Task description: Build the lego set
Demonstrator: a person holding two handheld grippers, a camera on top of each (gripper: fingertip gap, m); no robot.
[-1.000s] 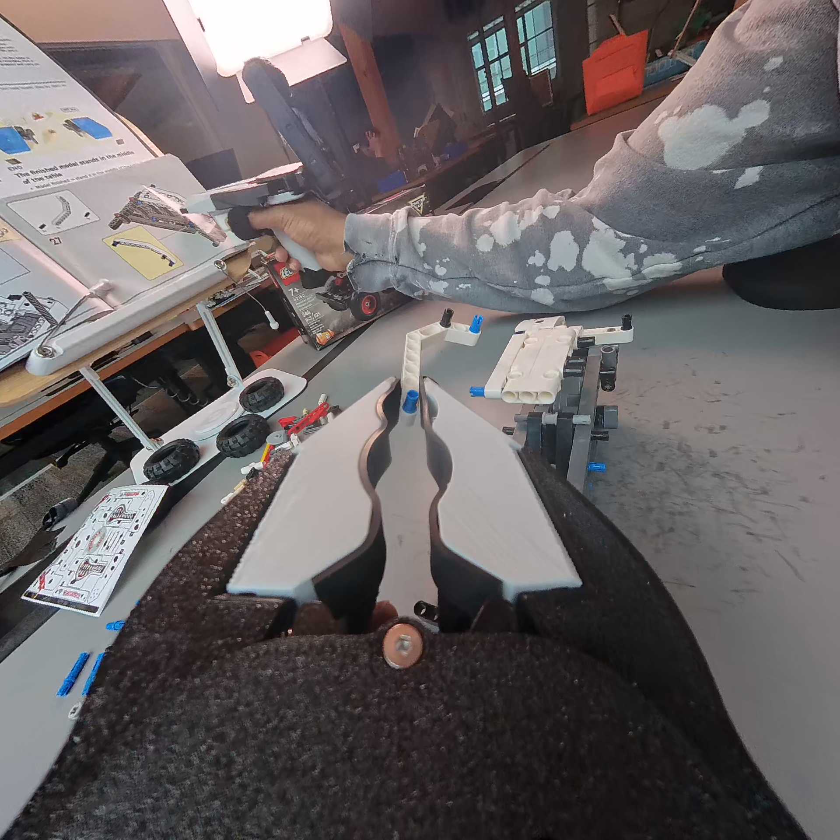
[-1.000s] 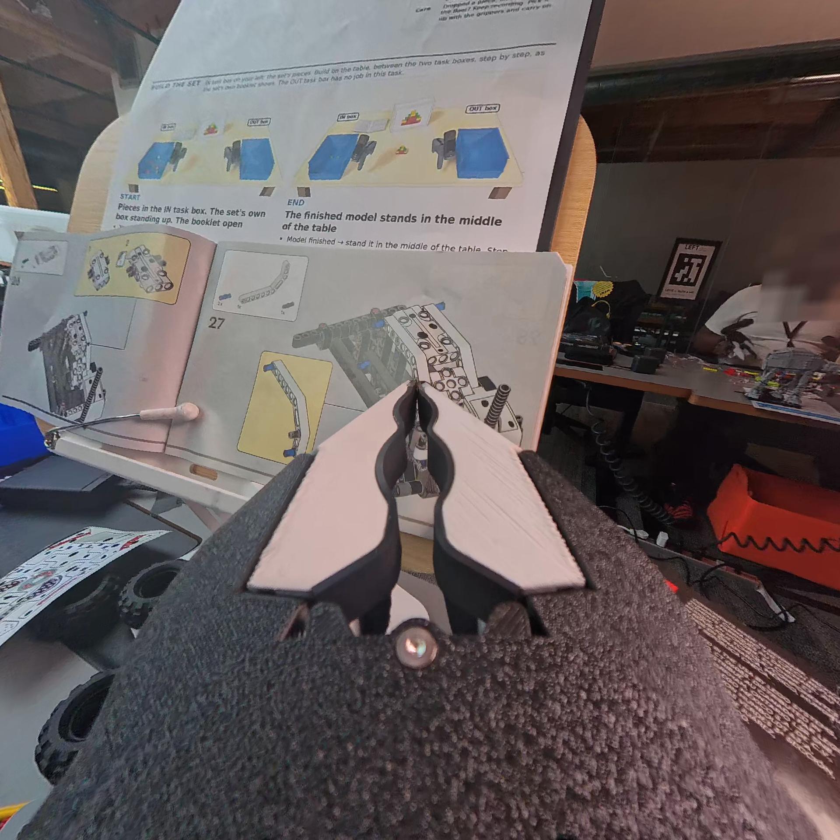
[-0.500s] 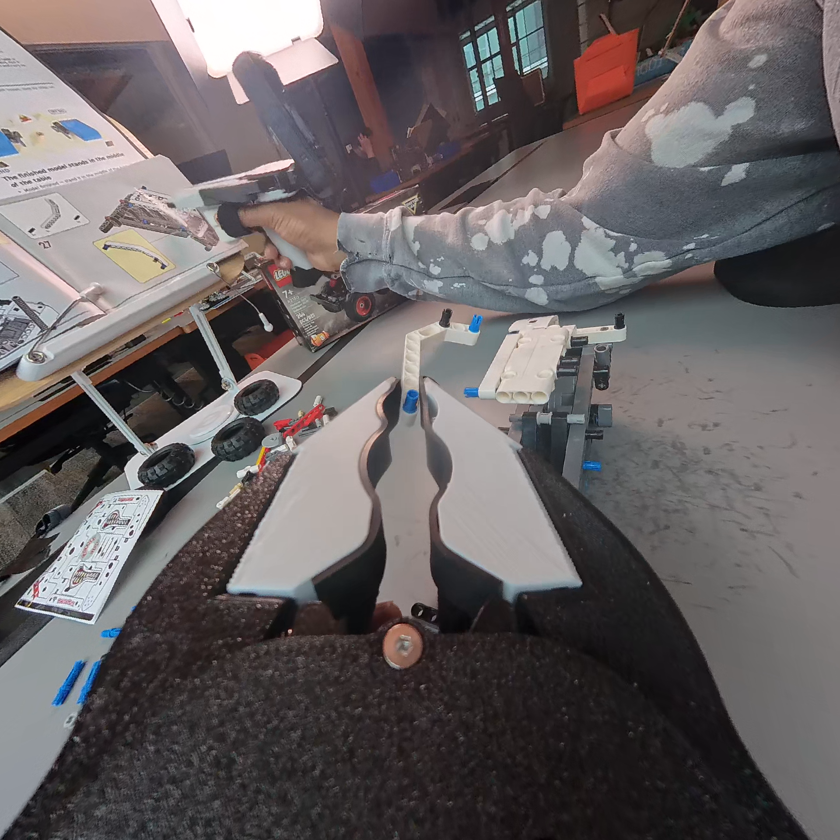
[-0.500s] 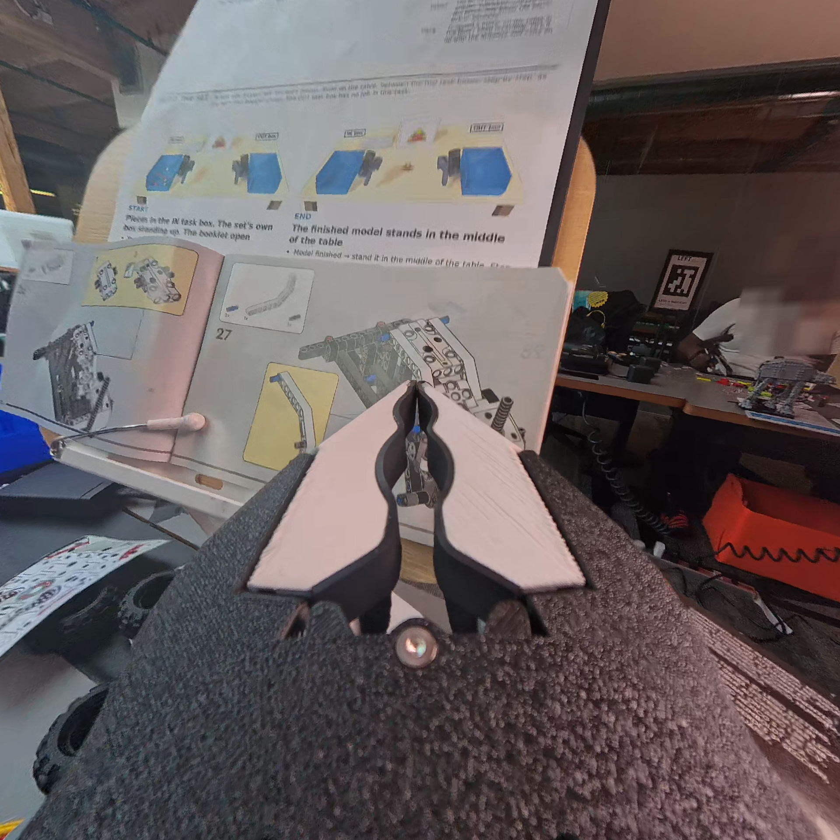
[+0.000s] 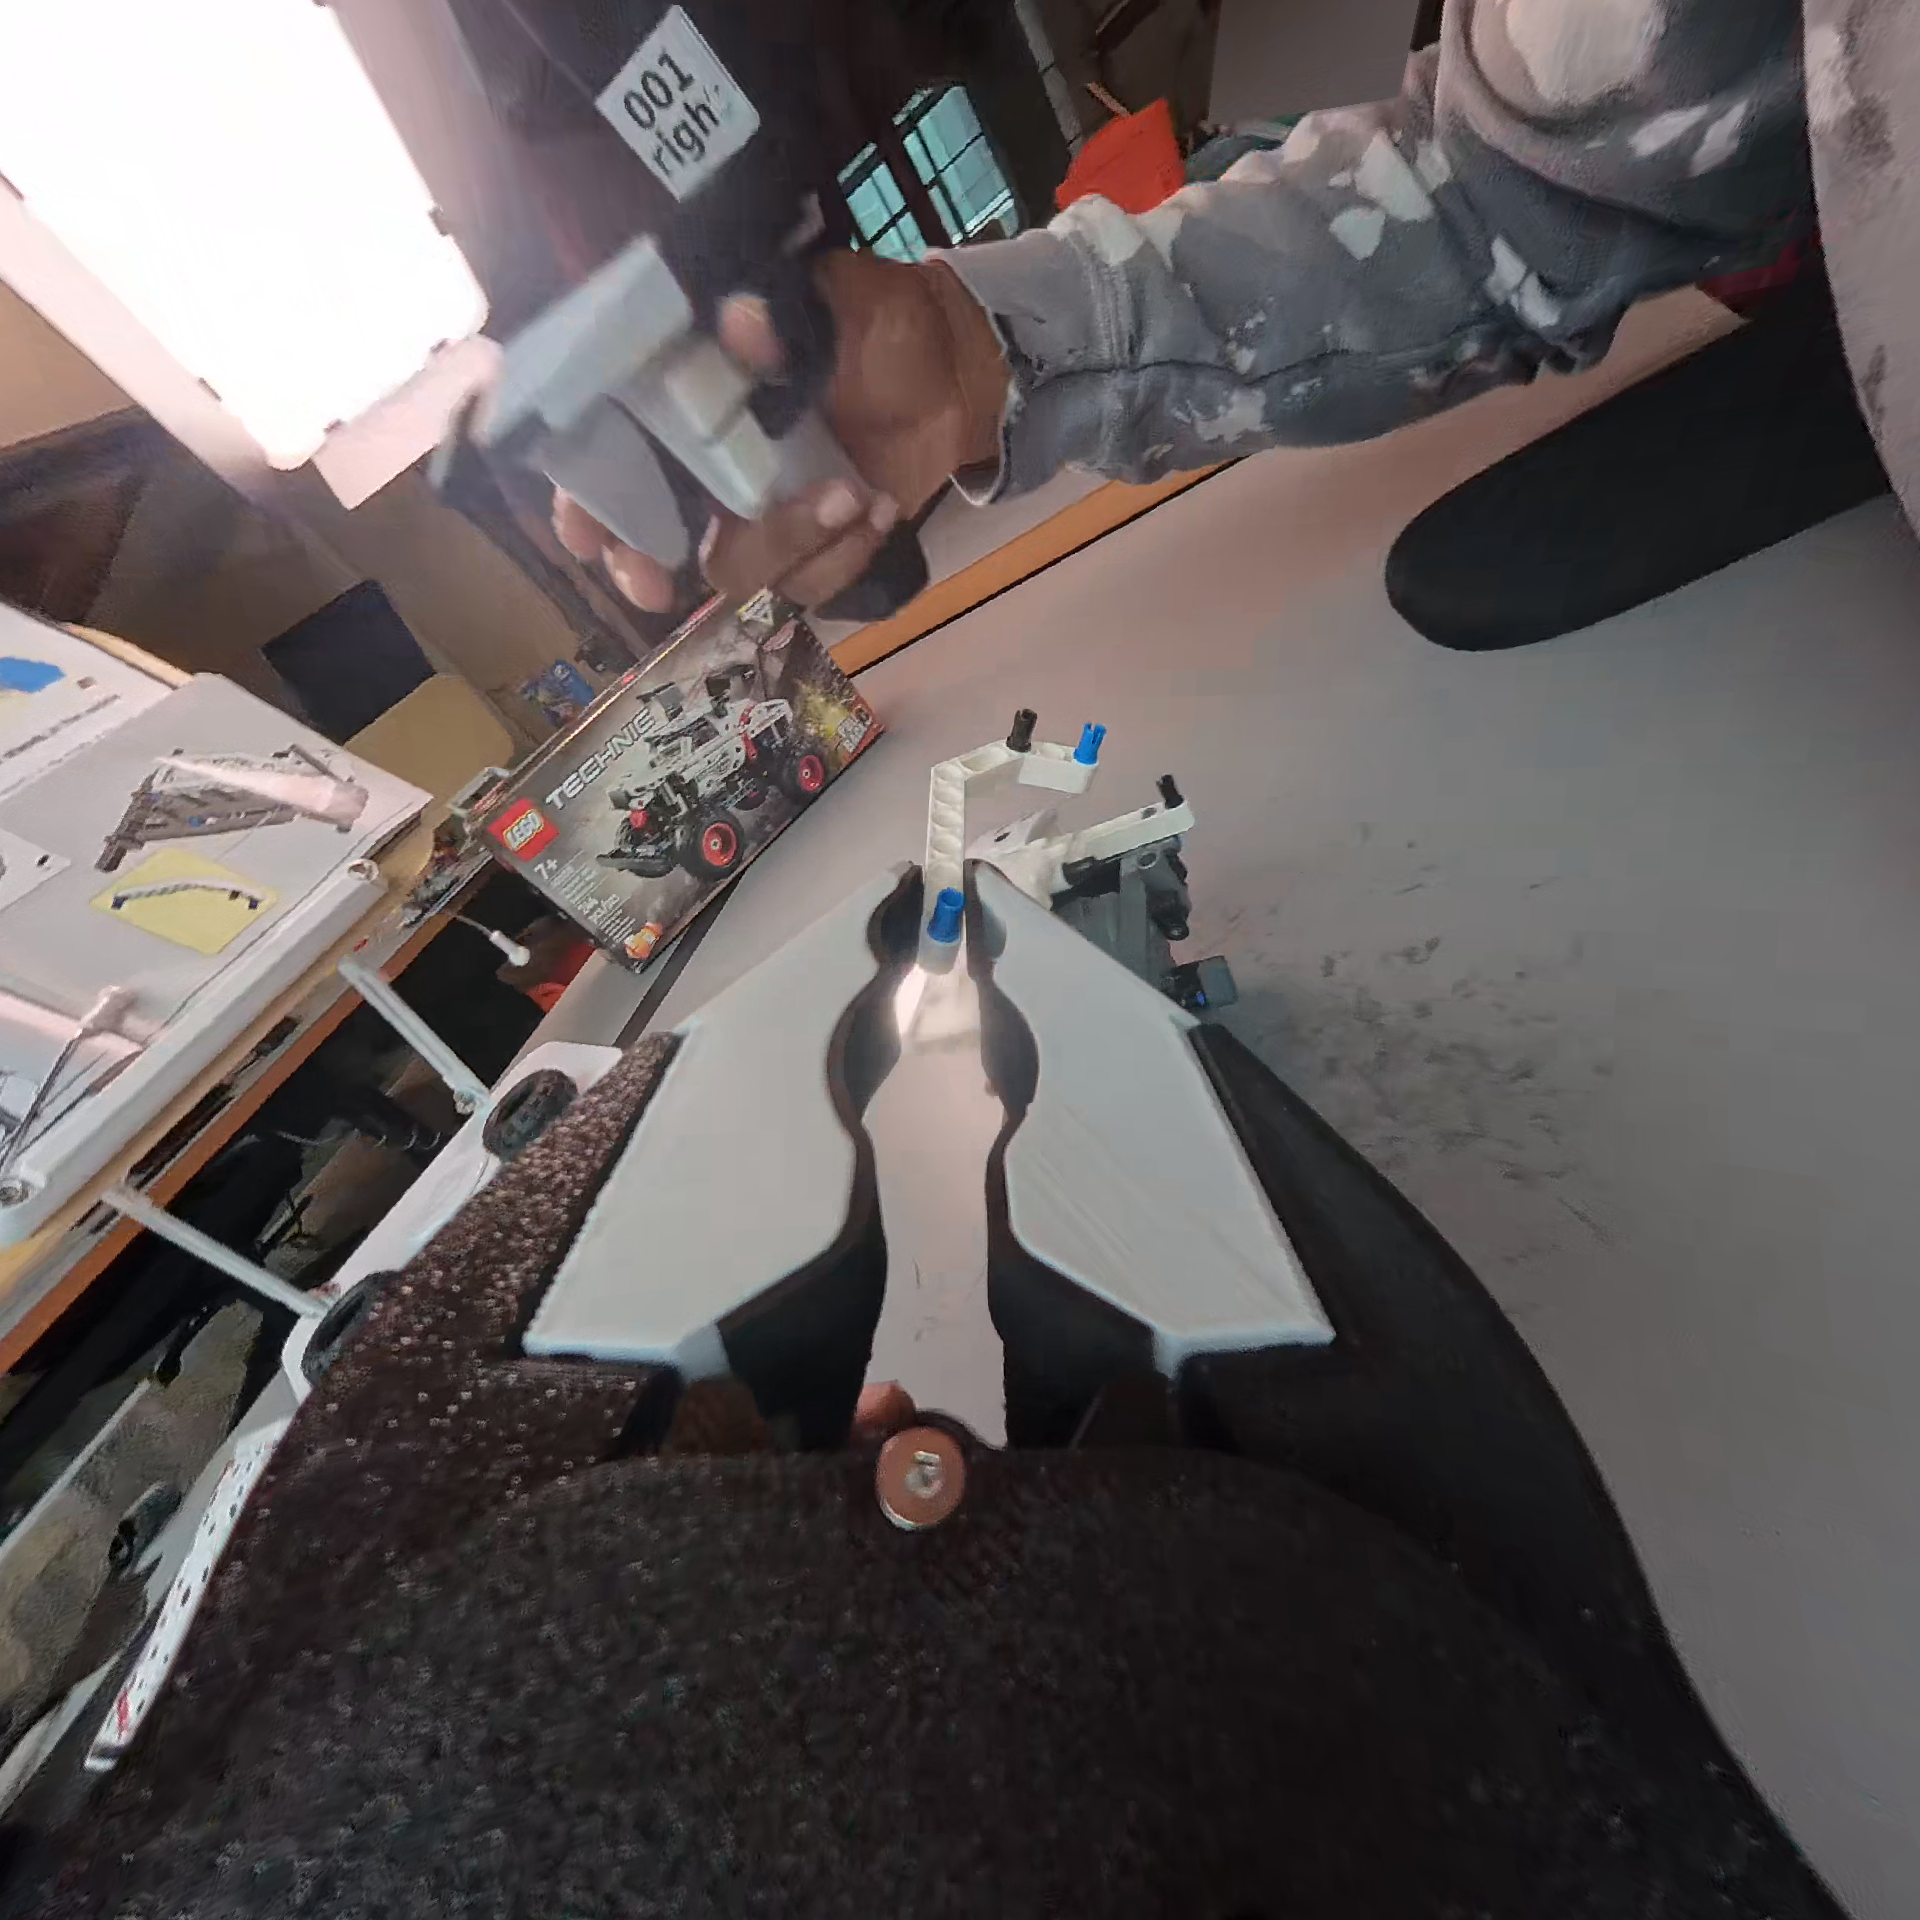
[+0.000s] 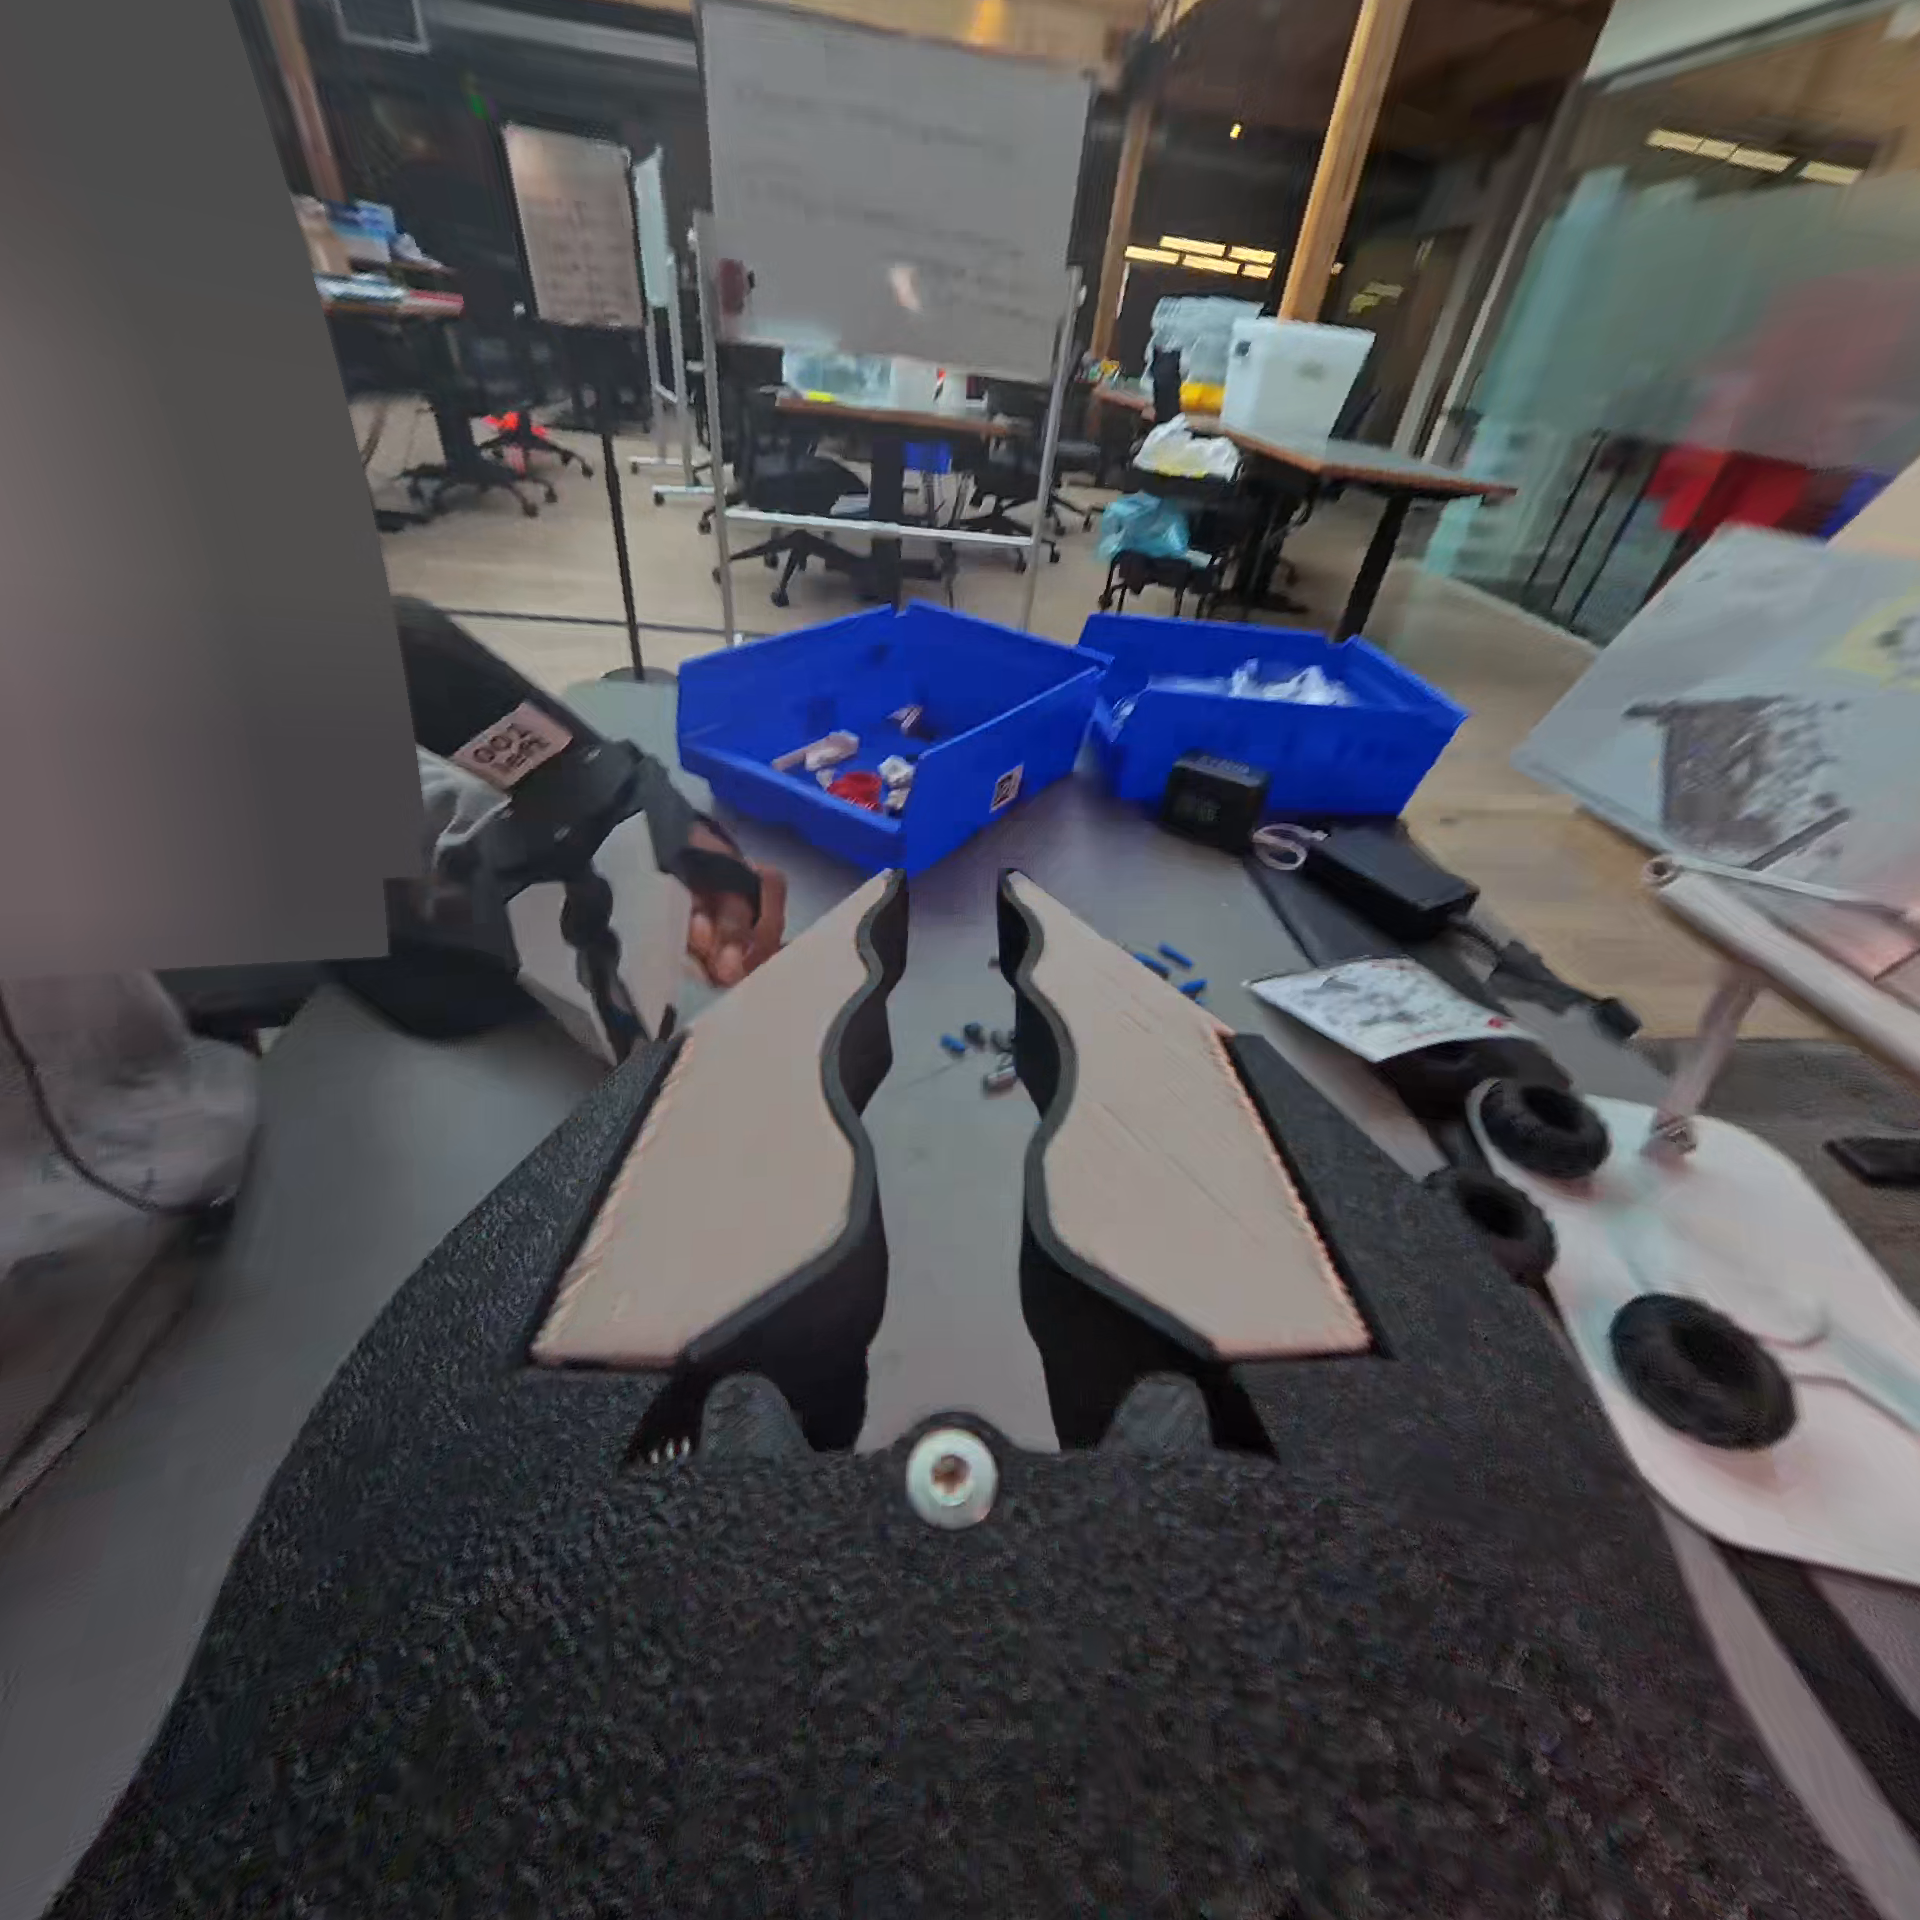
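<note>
**Over the table: beam held, right side free**

Left gripper (image 5: 943, 896) pinches a white angled beam (image 5: 954, 821) with blue pins, just in front of the partly built model (image 5: 1117, 883) on the grey table (image 5: 1558, 935). Right gripper (image 6: 948, 896) hangs above the table, jaws spread, nothing between them. Loose blue pins (image 6: 971, 1037) lie below it, blue bin (image 6: 883, 727) beyond. Step looks like fitting the beam. Next likely needs the right gripper to steady the model.

Beyond the right hand-held gripper's (image 6: 951, 894) tips, a wheeled whiteboard on a metal frame (image 6: 894, 208) stands on pale wood flooring (image 6: 520, 582), with dark office tables (image 6: 1351, 473) and black swivel chairs (image 6: 821, 520) behind it. A wooden post (image 6: 1335, 156) rises right of it, beside frosted glass partitions (image 6: 1662, 343). In the left wrist view, a bright rectangular light panel (image 5: 208, 208) glows upper left, with a paned window (image 5: 904, 197) farther off.
</note>
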